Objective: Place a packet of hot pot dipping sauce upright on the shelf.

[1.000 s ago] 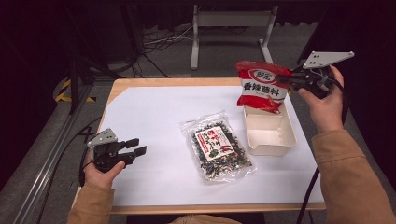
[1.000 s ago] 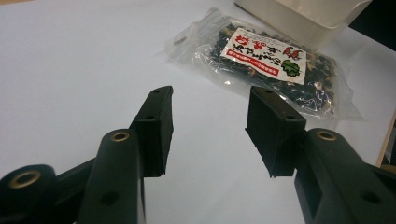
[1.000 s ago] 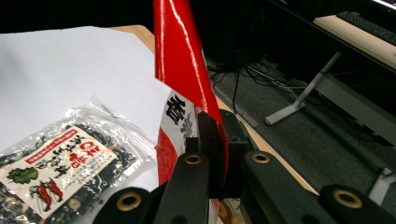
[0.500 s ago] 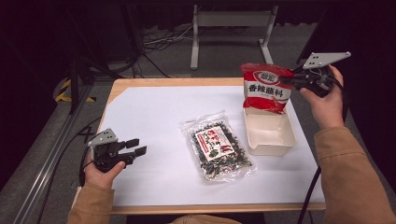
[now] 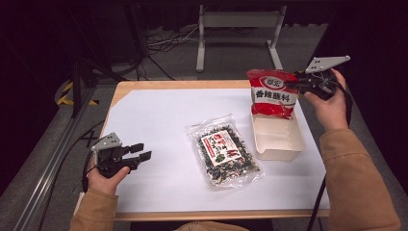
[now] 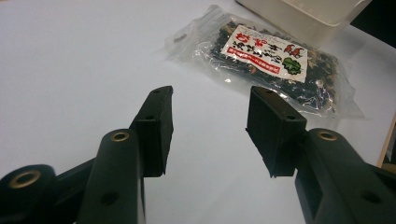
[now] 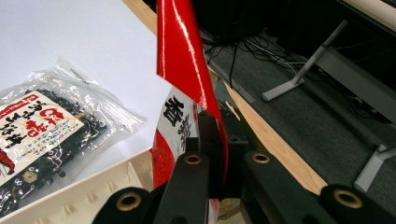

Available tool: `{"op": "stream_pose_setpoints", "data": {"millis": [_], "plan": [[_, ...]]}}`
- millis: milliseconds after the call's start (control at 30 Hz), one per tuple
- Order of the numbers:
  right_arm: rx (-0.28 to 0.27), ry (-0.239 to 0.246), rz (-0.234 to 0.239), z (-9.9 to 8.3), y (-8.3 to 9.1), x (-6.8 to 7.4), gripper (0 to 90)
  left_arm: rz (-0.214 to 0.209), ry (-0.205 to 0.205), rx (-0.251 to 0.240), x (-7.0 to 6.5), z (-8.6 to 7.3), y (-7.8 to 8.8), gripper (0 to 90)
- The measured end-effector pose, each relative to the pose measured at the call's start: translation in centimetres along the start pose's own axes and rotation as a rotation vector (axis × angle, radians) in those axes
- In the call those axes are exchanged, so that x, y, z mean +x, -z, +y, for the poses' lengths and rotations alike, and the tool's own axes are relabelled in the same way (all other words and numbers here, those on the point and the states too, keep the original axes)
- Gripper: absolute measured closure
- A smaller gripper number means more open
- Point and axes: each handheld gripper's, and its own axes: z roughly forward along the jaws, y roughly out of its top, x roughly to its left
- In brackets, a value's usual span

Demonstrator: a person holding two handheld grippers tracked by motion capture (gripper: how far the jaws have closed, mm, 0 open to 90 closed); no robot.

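A red snack packet point(image 5: 273, 93) with white lettering hangs upright over the far end of a white tray point(image 5: 278, 141). My right gripper point(image 5: 292, 83) is shut on the packet's top right edge; in the right gripper view the red foil point(image 7: 187, 60) is pinched between the jaws. A clear bag of dark dried food point(image 5: 222, 155) with a red and white label lies flat on the white table cover, left of the tray; it also shows ahead of the left jaws point(image 6: 271, 60). My left gripper point(image 5: 140, 153) rests near the table's front left, open, with nothing between its fingers point(image 6: 156, 126).
The white cover point(image 5: 159, 125) lies on a wooden table whose edge point(image 7: 275, 140) runs behind the tray. Beyond it are dark floor, cables and a grey metal stand point(image 5: 235, 33). A metal rail point(image 5: 53, 159) runs along the table's left side.
My right gripper has carried the red packet a little lower and towards the tray, so its bottom now hangs over the tray's far end. The left gripper has stayed put.
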Motion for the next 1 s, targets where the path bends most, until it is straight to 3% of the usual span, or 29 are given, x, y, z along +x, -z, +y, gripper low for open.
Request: {"op": "stream_pose_setpoints", "data": {"millis": [267,500,733,1000], "plan": [[0.028,0.028,0.032,-0.3,-1.1,0.4,89.9,-0.005,0.001,-0.001,0.0,0.0,0.0,51.4],[0.023,0.008,0.038,-0.8,-1.8,0.5,89.7,-0.006,-0.002,0.003,0.0,0.0,-0.1,51.4],[0.043,-0.039,0.035,-2.3,-2.1,0.2,89.6,-0.006,-0.003,0.002,-0.1,0.0,-0.1,51.4],[0.060,-0.130,0.013,-4.1,-1.8,-0.4,89.5,-0.009,-0.003,0.012,-0.2,0.0,-0.4,50.9]]}}
